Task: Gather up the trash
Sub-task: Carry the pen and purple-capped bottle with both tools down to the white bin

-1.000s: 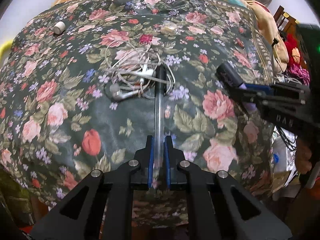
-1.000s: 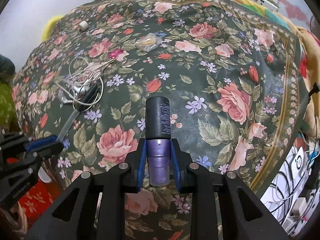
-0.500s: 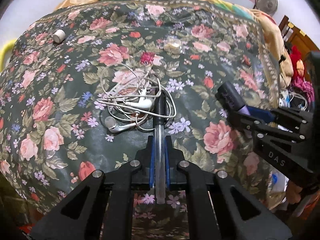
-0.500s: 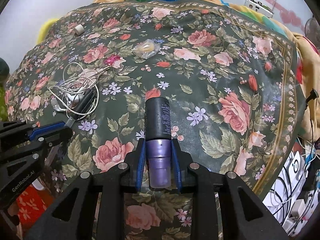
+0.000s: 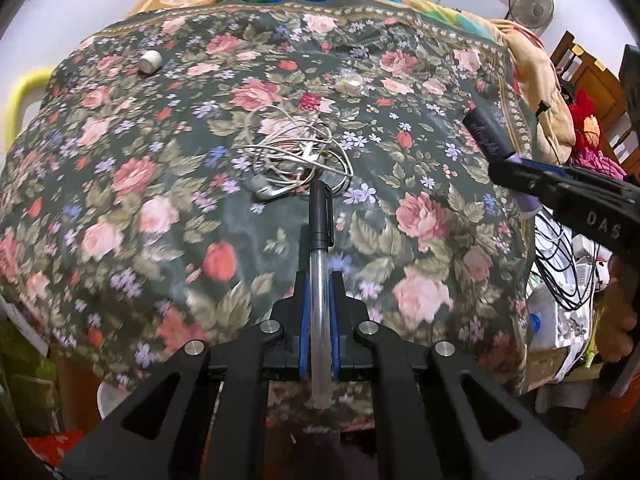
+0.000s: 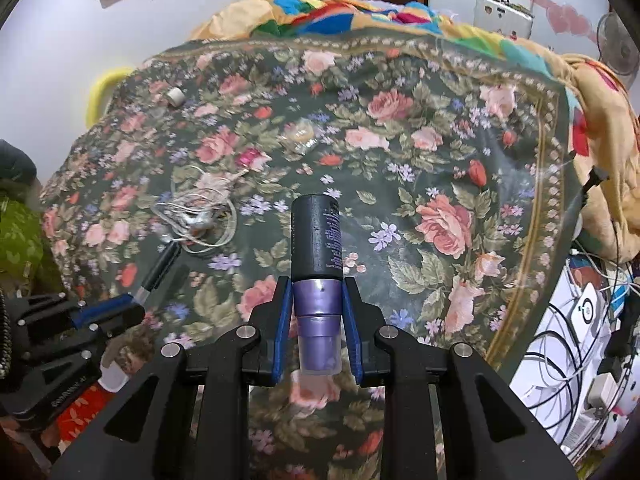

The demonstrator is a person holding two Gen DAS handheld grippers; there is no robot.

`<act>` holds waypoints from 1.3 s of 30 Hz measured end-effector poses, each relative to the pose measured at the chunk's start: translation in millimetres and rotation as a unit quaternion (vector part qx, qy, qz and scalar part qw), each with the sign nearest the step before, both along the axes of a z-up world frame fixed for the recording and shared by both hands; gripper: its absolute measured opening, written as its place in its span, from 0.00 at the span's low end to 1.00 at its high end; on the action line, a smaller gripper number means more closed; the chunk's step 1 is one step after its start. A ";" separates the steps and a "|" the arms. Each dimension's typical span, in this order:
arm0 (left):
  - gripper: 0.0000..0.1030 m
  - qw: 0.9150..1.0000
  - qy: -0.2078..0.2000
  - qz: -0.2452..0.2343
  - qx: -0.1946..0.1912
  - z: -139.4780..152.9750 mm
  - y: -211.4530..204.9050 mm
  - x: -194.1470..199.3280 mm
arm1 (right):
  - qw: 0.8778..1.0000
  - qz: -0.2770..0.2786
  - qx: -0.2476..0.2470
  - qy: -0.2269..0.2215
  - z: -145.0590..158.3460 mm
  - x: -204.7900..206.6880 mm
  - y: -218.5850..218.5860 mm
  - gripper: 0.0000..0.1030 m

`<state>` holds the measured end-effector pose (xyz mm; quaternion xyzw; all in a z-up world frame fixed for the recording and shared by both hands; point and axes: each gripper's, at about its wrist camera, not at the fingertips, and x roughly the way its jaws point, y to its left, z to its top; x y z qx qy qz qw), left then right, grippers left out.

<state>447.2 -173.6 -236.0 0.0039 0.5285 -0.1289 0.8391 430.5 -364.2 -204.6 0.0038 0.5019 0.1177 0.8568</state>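
The left tongs (image 5: 319, 312) are clamped on a pen (image 5: 320, 264), its clear barrel running between the blue pads and its black cap pointing away, raised above the floral bedspread (image 5: 140, 184). The right tongs (image 6: 317, 312) are clamped on a small bottle (image 6: 317, 248) with a dark body and purple lower part, also held clear of the bed. On the bedspread, just beyond the pen's cap, lies a tangle of white earphones (image 5: 292, 160). Farther off sit a pink wrapper (image 5: 312, 101) and a clear plastic wrapper (image 5: 351, 80), near each other. A small white cylinder (image 5: 150, 61) rests toward the far left. A pile of colourful bedding (image 6: 320, 16) lies along the far edge, and cables (image 6: 576, 332) crowd the right side beside the bed.
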 end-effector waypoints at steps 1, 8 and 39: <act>0.07 1.000 -0.006 0.004 0.000 6.3 5.0 -5.5 | 1.000 0.002 -0.001 -0.004 4.8 -2.9 1.6 0.22; 0.07 0.998 -0.058 0.035 -0.013 59.5 39.9 -35.8 | 0.999 0.020 -0.010 -0.047 54.1 -30.6 23.8 0.22; 0.07 0.954 -0.182 0.237 0.004 152.9 291.9 -269.1 | 0.965 0.231 0.022 -0.123 138.0 -193.5 277.7 0.22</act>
